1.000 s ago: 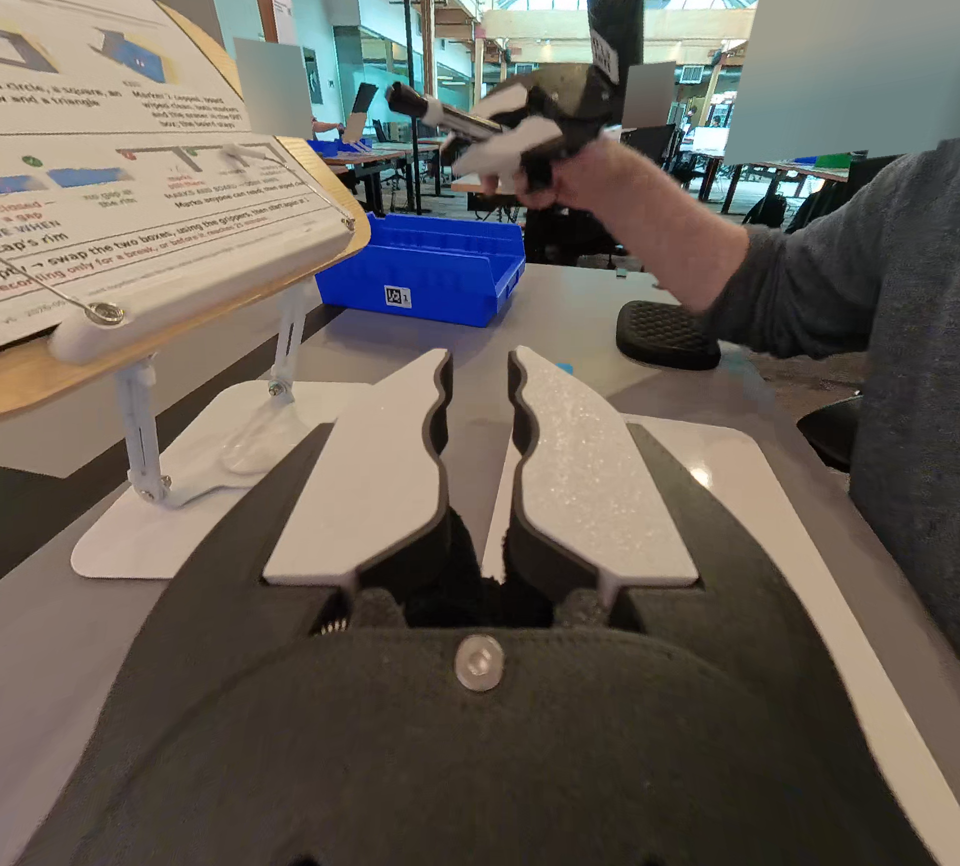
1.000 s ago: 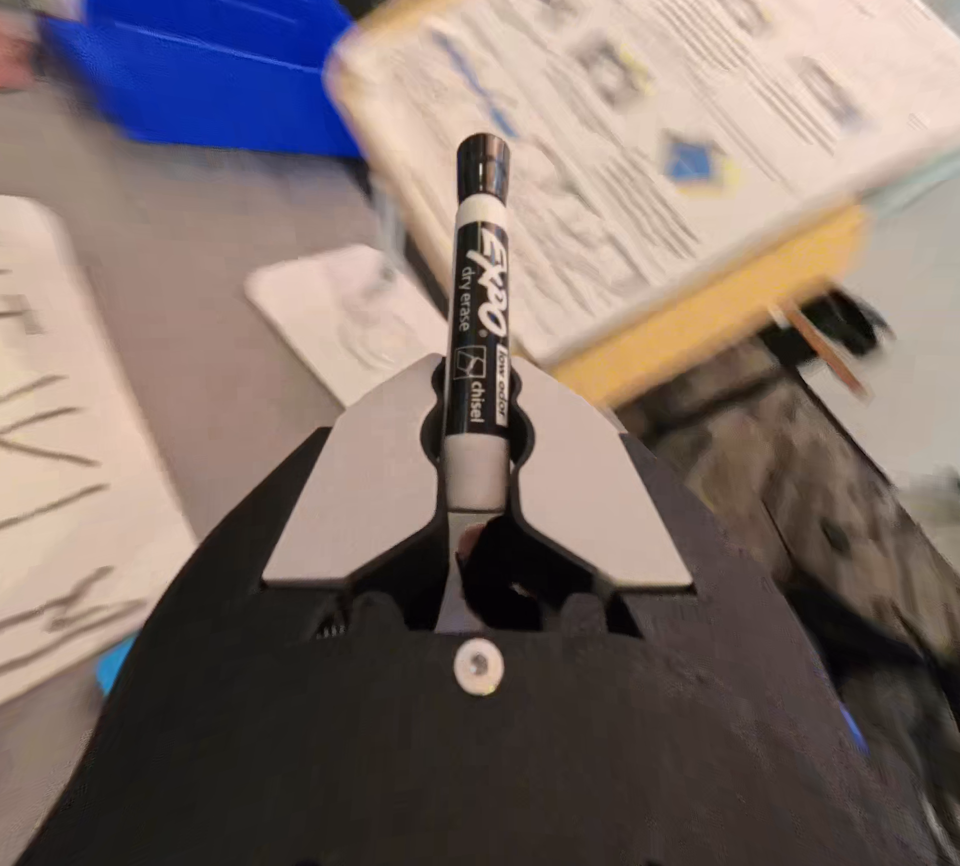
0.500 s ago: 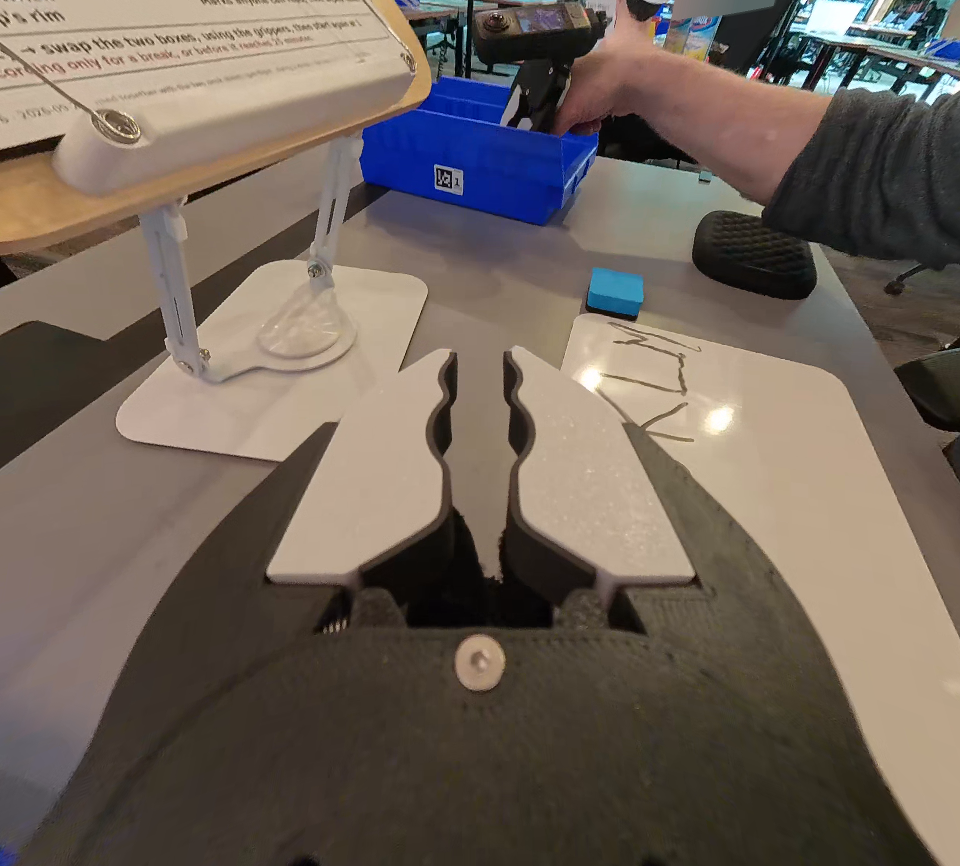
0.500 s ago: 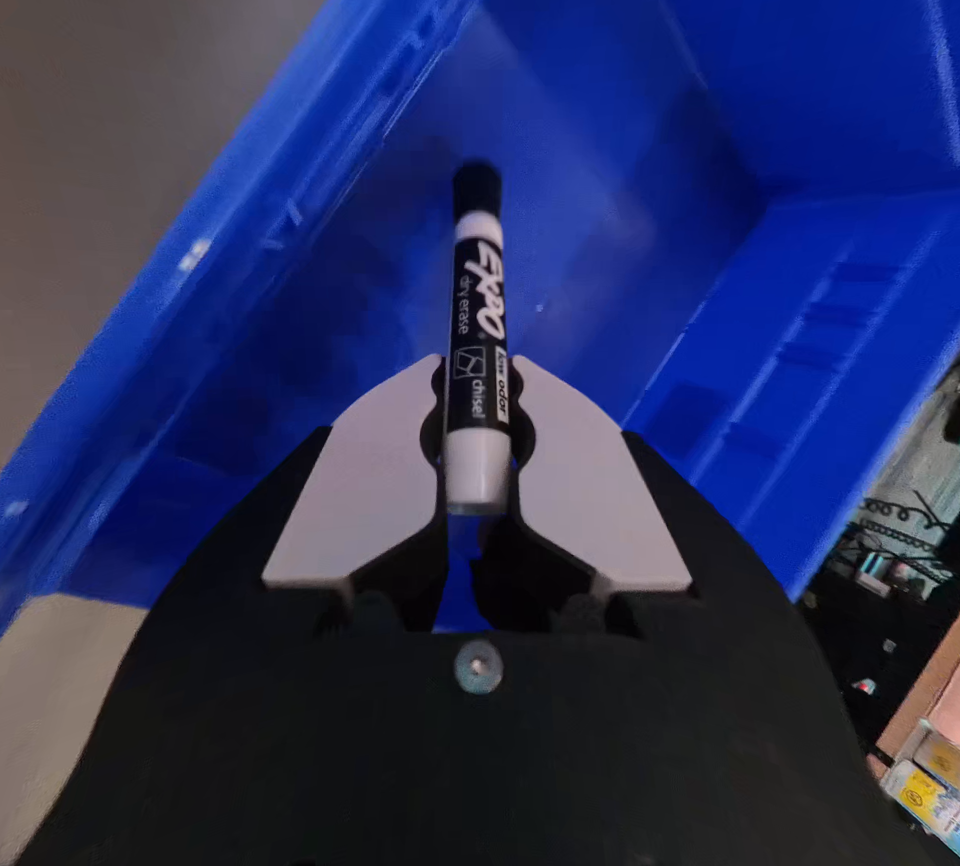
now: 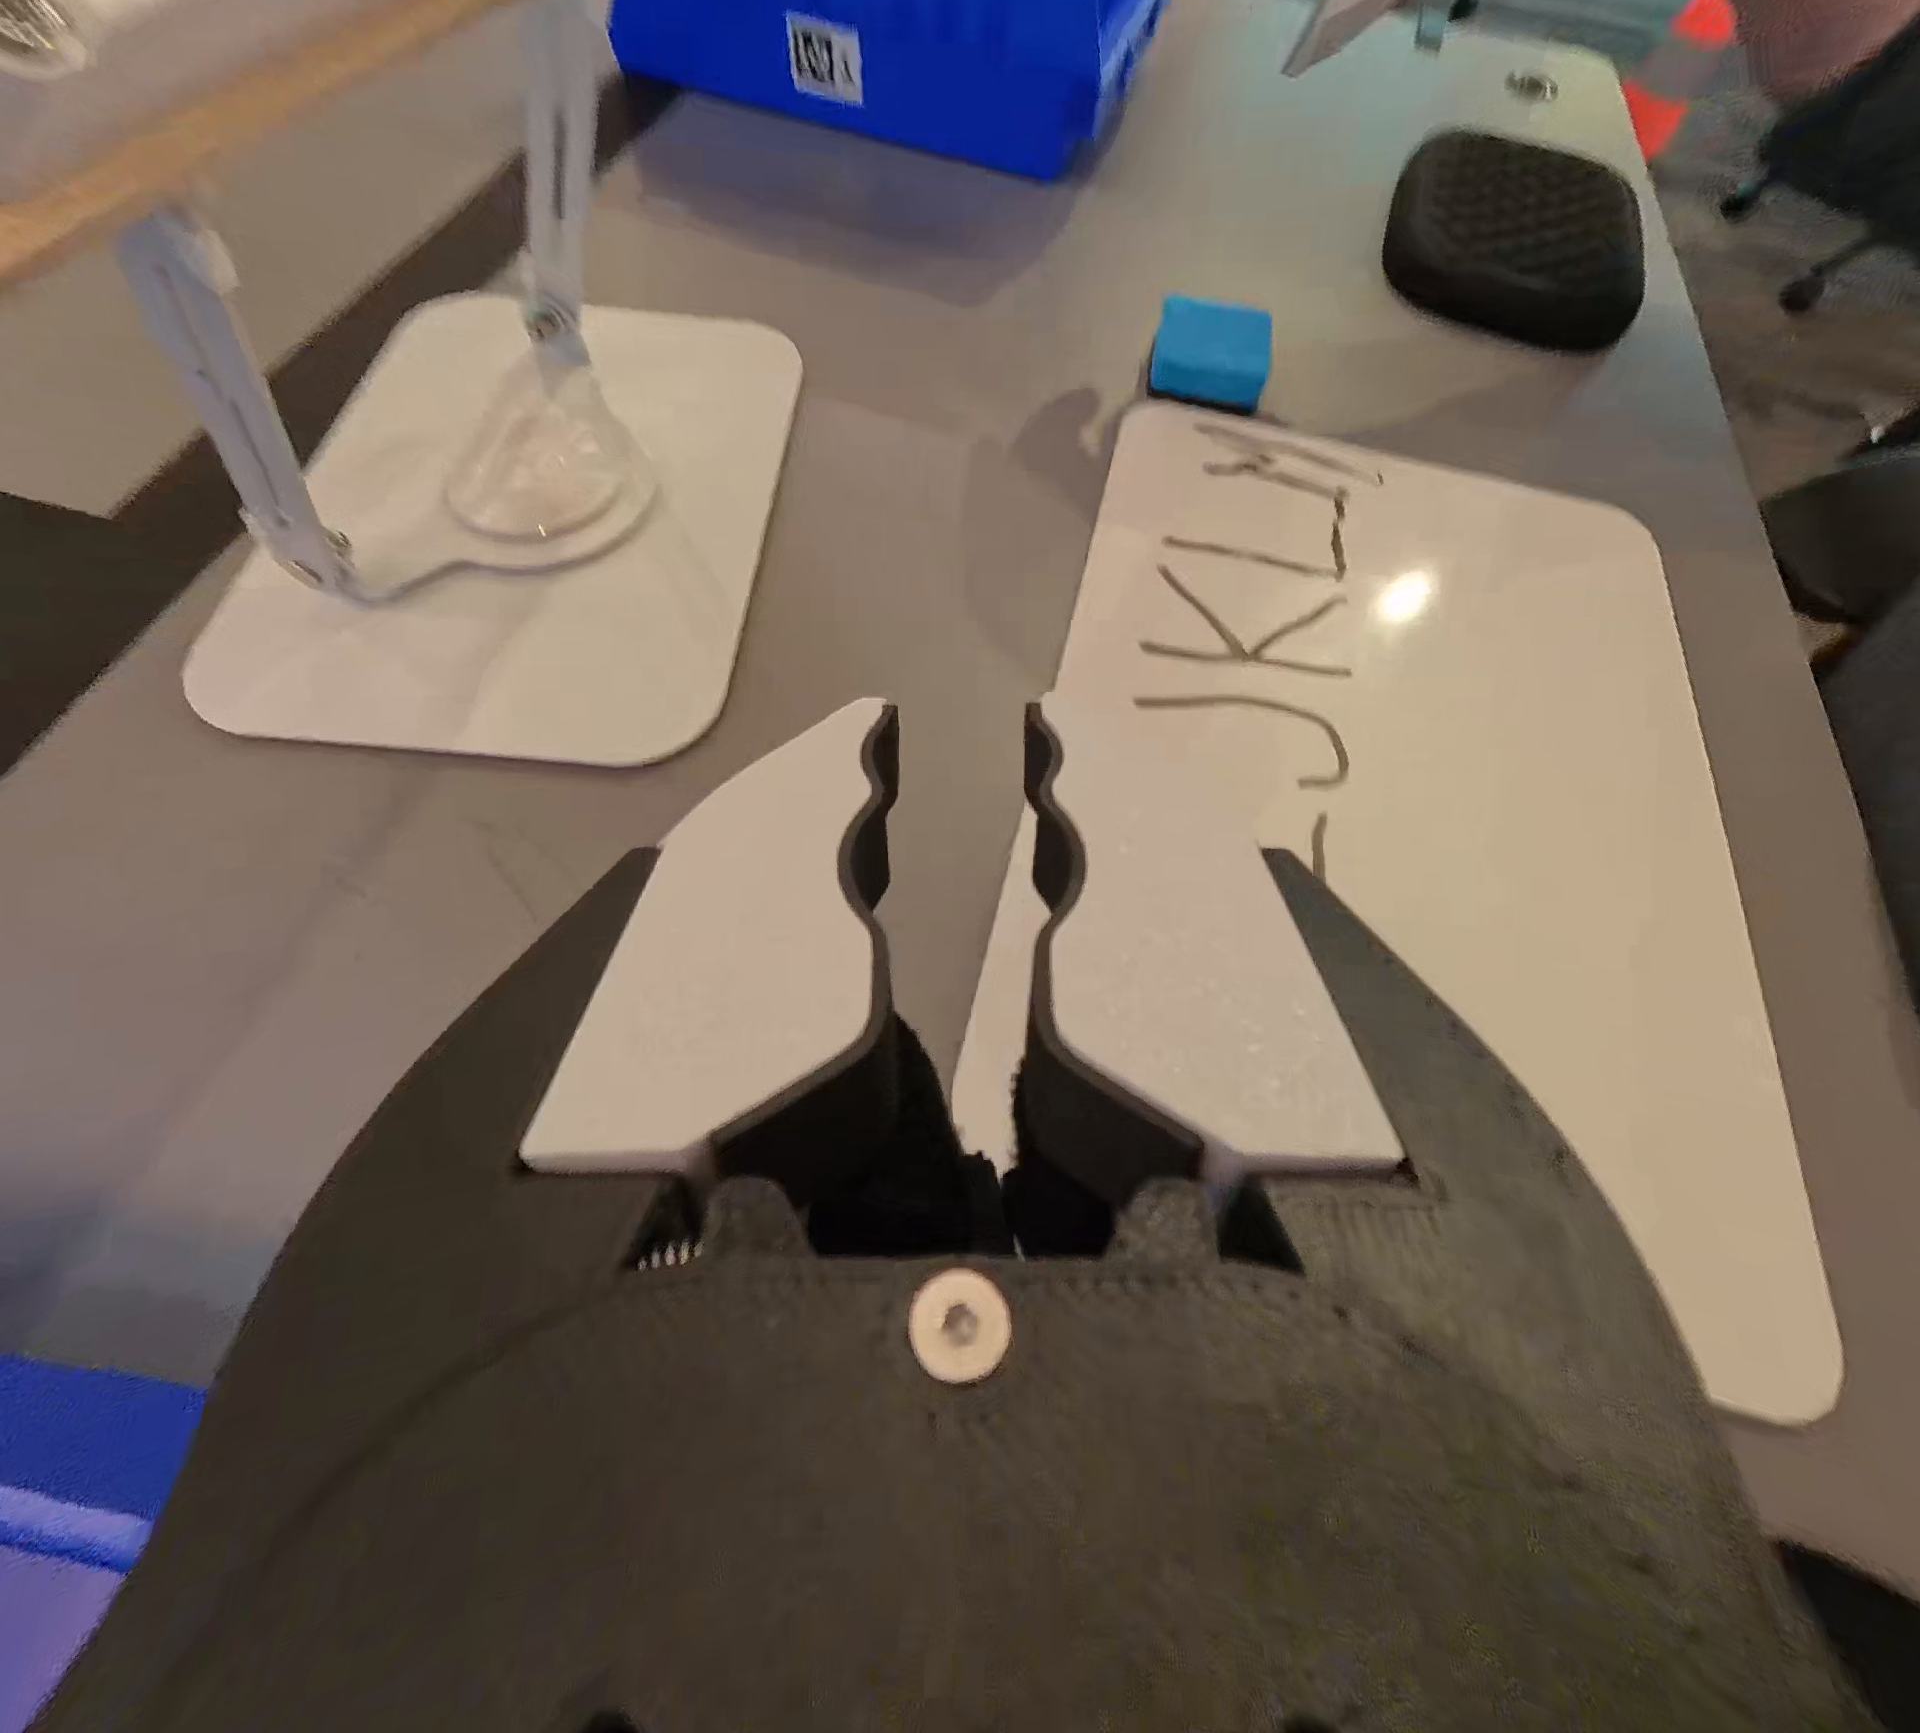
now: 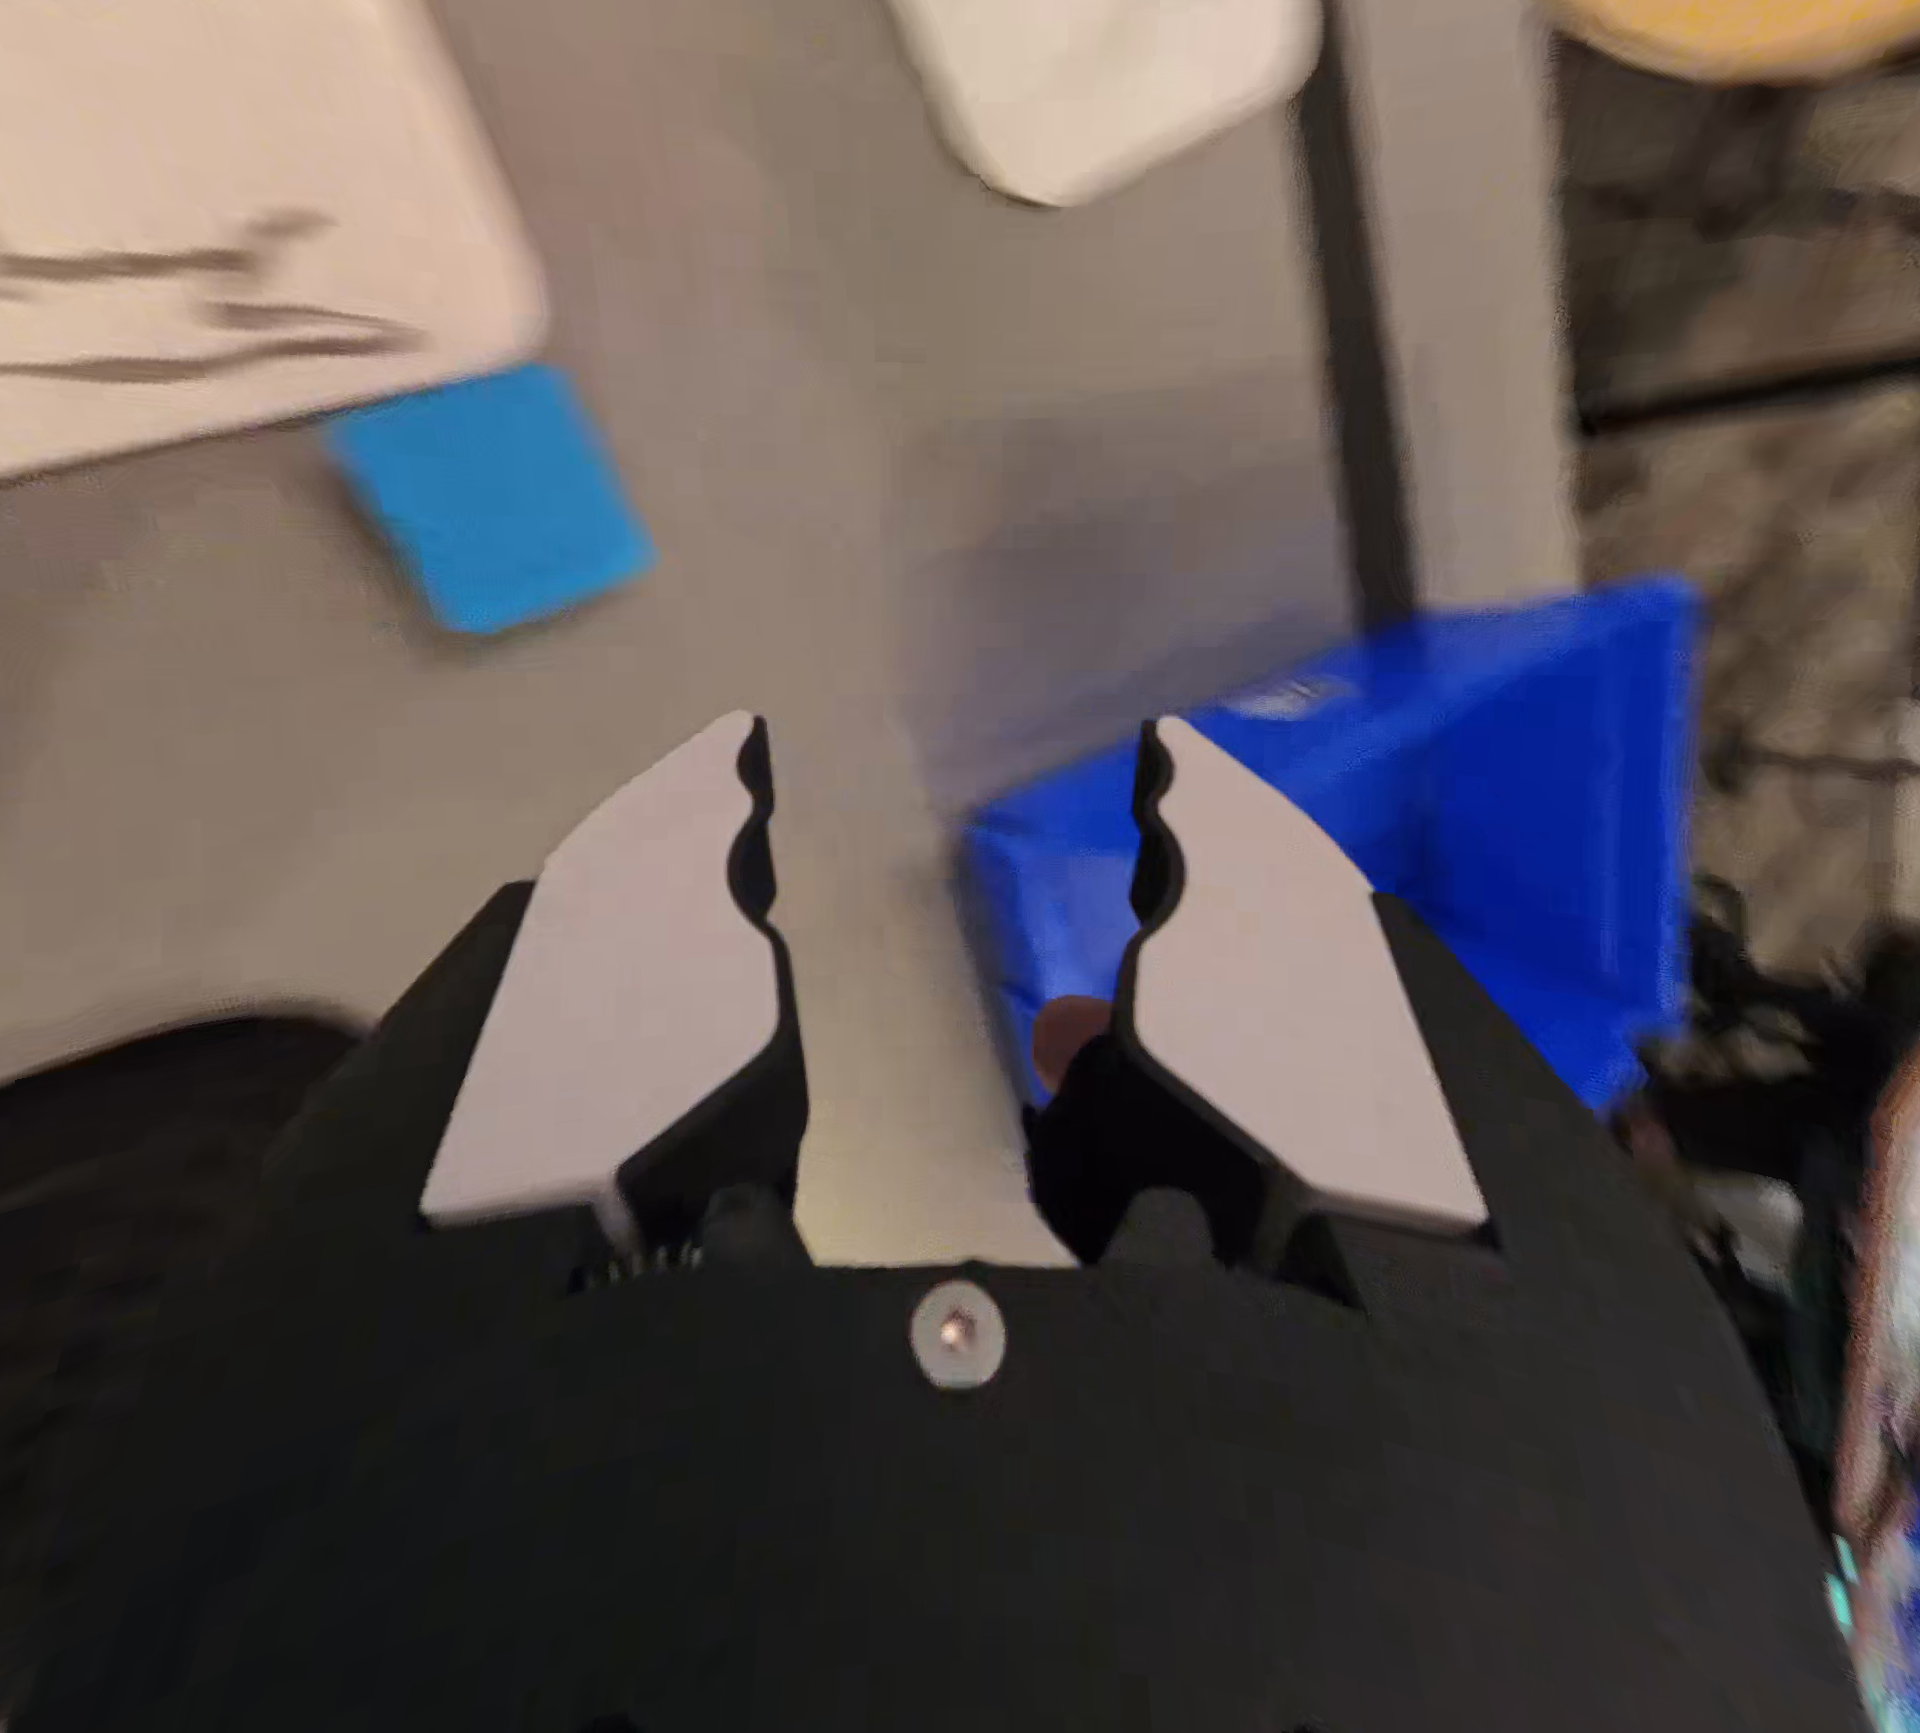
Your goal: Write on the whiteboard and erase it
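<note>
Left tool (image 5: 958, 727) parted slightly, grasping nothing, low over the grey surface (image 5: 914, 395) beside the scribbled whiteboard (image 5: 1475, 852). Beyond, blue eraser (image 5: 1210, 351) touching its far edge. Right tool (image 6: 954, 738) spread wide, bare, above the blue bin (image 6: 1455, 810).

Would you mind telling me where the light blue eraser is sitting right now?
In the left wrist view, the light blue eraser lies on the grey table at the far end of the whiteboard, between the blue bin and the black pad.
</note>
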Motion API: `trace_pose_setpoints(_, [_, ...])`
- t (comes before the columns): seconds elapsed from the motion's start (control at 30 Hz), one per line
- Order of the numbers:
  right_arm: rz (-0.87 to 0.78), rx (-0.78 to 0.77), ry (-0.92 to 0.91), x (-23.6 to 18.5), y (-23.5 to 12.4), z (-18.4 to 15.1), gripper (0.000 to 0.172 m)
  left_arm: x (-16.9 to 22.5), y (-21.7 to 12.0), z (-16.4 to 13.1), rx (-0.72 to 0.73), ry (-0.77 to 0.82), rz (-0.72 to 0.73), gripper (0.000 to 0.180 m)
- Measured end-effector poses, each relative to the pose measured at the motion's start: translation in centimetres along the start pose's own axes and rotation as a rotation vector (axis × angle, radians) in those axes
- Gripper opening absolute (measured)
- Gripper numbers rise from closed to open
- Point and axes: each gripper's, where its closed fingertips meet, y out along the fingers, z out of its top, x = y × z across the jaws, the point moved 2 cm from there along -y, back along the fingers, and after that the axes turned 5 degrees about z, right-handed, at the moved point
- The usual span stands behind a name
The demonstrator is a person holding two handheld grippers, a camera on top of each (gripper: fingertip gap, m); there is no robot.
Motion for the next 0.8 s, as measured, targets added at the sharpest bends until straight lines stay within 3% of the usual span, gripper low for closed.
trace_pose_setpoints(0.13, [0.201,-0.055,-0.17,-6.1,4.3,2.0,0.073,0.6,0.4,-2.7,-0.14,0.005,-0.048,0.025])
trace_pose_setpoints(0.3, [0.315,-0.115,-0.216,-8.0,8.5,1.6,0.066,1.3,1.5,-5.4,-0.279,0.015,-0.095,0.025])
trace_pose_setpoints(0.43, [0.38,-0.104,-0.227,-8.6,9.4,1.7,0.054,1.9,2.1,-6.6,-0.328,0.003,-0.148,0.026])
trace_pose_setpoints(0.63, [0.408,-0.099,-0.227,-8.8,9.3,2.0,0.054,2.2,2.4,-7.8,-0.378,-0.01,-0.183,0.025])
trace_pose_setpoints(0.7, [0.435,-0.099,-0.206,-9.1,9.3,2.2,0.062,2.2,2.4,-8.1,-0.388,-0.016,-0.189,0.025])
trace_pose_setpoints(0.8, [0.417,-0.105,-0.249,-9.2,9.7,2.3,0.054,2.6,2.5,-8.6,-0.407,-0.026,-0.217,0.024])
